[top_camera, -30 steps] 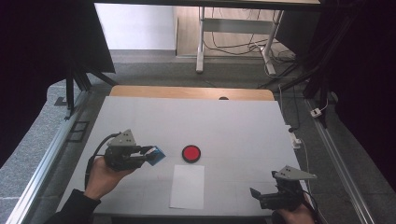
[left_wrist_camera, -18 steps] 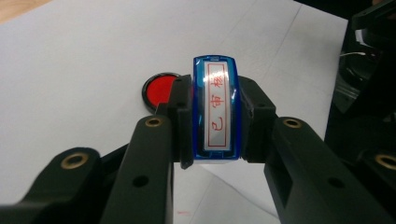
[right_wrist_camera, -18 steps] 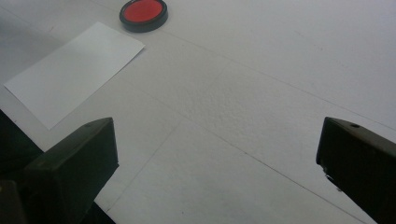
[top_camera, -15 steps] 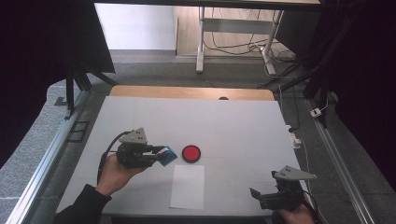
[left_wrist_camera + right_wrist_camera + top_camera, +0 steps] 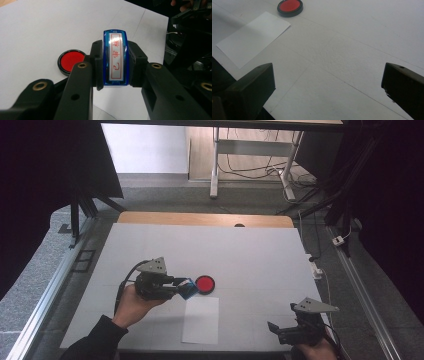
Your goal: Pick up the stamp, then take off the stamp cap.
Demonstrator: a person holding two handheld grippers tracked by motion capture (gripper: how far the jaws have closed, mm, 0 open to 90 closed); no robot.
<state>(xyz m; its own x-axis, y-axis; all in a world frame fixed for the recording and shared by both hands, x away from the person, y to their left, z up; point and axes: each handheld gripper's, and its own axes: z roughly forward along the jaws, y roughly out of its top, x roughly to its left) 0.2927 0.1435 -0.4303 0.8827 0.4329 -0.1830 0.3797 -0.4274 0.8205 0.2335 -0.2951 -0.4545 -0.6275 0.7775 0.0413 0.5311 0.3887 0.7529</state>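
Firstly, the high view shows two grippers, one blue stamp, one red ink pad and one white paper sheet. The left gripper point(image 5: 184, 287) is closed tight on the blue stamp point(image 5: 189, 288), which hangs just left of the red ink pad point(image 5: 205, 283) and above the far edge of the paper sheet point(image 5: 201, 320). The right gripper point(image 5: 274, 329) rests at the near right corner, well apart from these things. The table point(image 5: 260, 260) has a white cover with a wooden strip at its far edge; around it are grey floor, dark curtains, and far behind one metal desk frame with cables.

Next, in the left gripper view, the two black jaws press the sides of the stamp point(image 5: 116, 58). Its silver label carries red Chinese characters in a red frame; I read "已审核", the last one partly hidden. The ink pad point(image 5: 70, 60) lies on the left, on the white surface.

Lastly, in the right gripper view, the right gripper's point(image 5: 328, 76) jaws stand wide open with nothing between them. The ink pad point(image 5: 290, 7) and the paper sheet point(image 5: 253, 37) lie far to the left.
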